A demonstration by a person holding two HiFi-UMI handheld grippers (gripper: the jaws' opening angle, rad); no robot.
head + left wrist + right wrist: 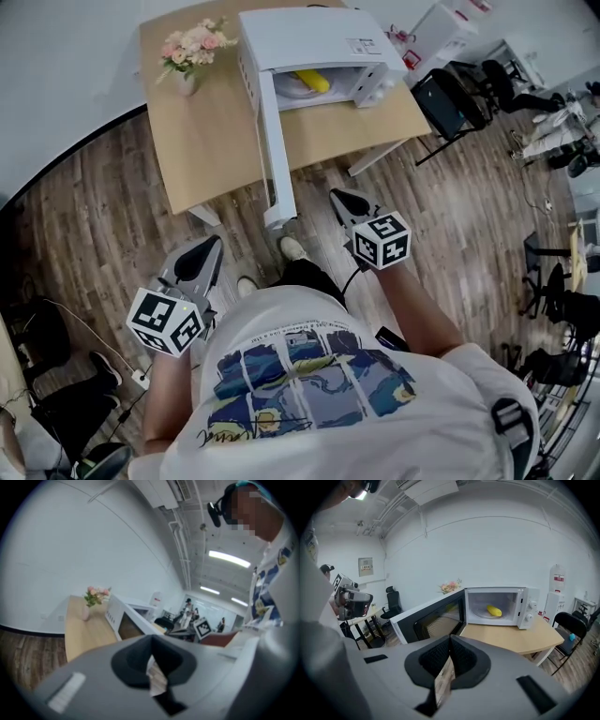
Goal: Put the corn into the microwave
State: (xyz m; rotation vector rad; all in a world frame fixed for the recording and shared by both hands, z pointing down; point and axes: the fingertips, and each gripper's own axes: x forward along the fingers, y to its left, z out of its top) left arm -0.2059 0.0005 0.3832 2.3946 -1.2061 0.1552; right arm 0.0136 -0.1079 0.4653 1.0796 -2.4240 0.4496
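The corn (312,81) lies inside the white microwave (309,37). Its door (278,141) stands wide open, reaching out past the front edge of a light wooden table (206,141). A vase of pink flowers (192,52) stands left of it. The floor (94,216) is wood plank, and black office chairs (450,98) stand to the right. The left gripper (211,246) and right gripper (342,199) are well short of the table, jaws together, empty.
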